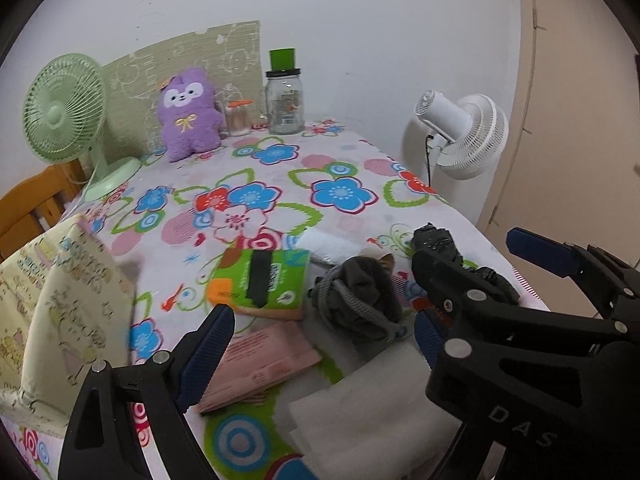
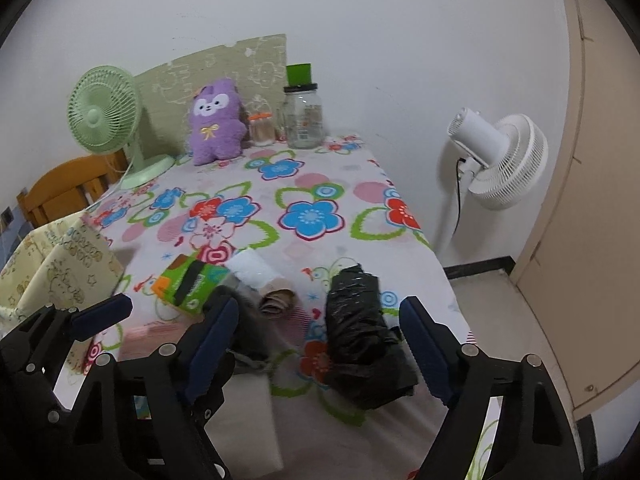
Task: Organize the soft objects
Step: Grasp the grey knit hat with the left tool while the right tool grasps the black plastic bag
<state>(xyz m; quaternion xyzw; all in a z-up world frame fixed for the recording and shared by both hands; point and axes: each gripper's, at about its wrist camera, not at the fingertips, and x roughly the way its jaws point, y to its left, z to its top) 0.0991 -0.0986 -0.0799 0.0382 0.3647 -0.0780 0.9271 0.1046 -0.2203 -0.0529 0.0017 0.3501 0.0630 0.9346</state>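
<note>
On a table [image 1: 360,152] under a flower-print cloth, a pale fabric bin [image 1: 60,300] printed with small cartoon figures stands at the left edge. Right of it lies a green tissue pack [image 1: 260,278], a pink paper packet [image 1: 264,360] nearer the camera, then a dark grey bundled cloth with a cord [image 1: 356,300] and a flat white foam sheet [image 1: 360,412]. The left gripper [image 1: 324,344] hovers over this cluster, fingers spread wide, holding nothing. Furthest right, a crumpled black plastic bag [image 2: 360,340] lies between the fingers of the right gripper [image 2: 320,348], which are wide apart and touch nothing; its long axis appears to run away from the camera, toward the far wall. The bag looks light, limp and somewhat slick, so pinching across its bunched middle would likely hold best. The grey bundle looks soft and compressible, best taken around its bulk.
</note>
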